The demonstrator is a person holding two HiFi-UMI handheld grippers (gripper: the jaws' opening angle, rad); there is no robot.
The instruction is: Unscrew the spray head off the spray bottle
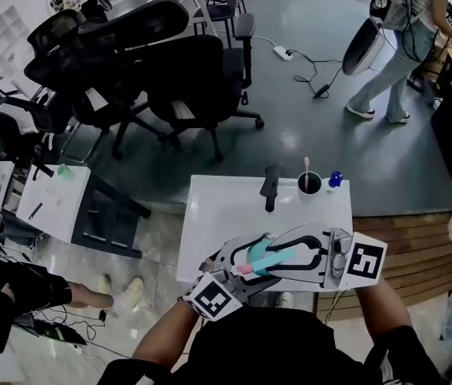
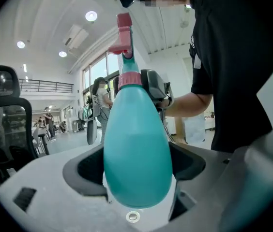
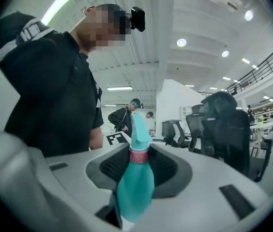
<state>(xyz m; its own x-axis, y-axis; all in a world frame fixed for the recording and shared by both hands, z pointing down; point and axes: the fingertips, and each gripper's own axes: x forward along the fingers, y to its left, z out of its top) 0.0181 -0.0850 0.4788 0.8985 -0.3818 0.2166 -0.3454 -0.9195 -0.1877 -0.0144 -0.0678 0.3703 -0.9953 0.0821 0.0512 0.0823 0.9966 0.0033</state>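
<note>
Closest in, just off the person's chest and above the near edge of the white bench (image 1: pixel 210 215), the left tool (image 2: pixel 137 154) is pinched on the fat teal body of the spray bottle (image 1: pixel 278 257), which lies roughly level between the hands, clear of the bench. Its long axis runs from that grip toward the right tool (image 3: pixel 142 164), whose pads press on the pink collar (image 2: pixel 129 79) under the spray head (image 2: pixel 124 33), so unscrewing likely means turning about that axis. Farther back on the bench stands a dark cup (image 1: pixel 309 184).
</note>
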